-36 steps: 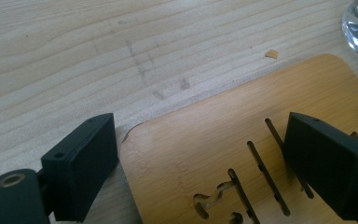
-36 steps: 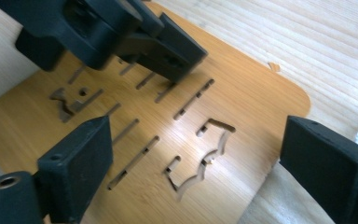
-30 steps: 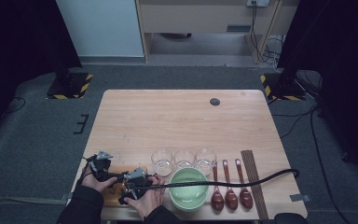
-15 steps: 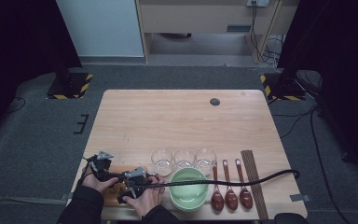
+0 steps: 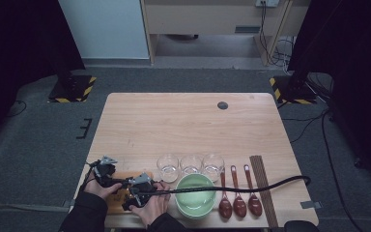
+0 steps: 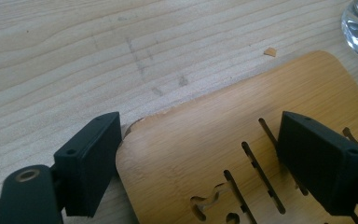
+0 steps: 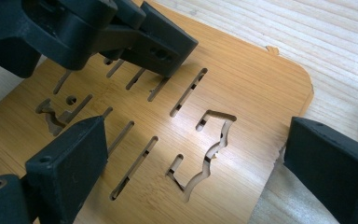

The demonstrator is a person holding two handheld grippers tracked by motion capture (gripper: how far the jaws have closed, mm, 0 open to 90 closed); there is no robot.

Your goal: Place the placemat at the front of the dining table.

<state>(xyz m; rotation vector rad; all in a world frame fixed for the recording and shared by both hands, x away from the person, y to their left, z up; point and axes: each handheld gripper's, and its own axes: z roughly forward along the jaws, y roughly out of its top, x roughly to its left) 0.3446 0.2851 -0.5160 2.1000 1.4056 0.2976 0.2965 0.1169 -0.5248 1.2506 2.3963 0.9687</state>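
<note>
Light wooden table (image 5: 188, 125) on grey carpet, dark curtains either side. Down at the near left corner lies a flat bamboo board (image 6: 242, 154) with slots and cut-out shapes, and both grippers are on it. The left gripper (image 6: 198, 163) has its jaws wide apart around the board's rounded corner: one jaw sits right at the board's edge, maybe touching, the other over the slotted part. They've just been closing a bit, with the board between them and no real clamp yet. The right gripper (image 7: 193, 163) is spread wide too, one jaw above the slots, the other off the board's edge over the table, nothing held. A green bowl (image 5: 196, 193) sits just right of the board, with three glasses (image 5: 191, 165) behind.
</note>
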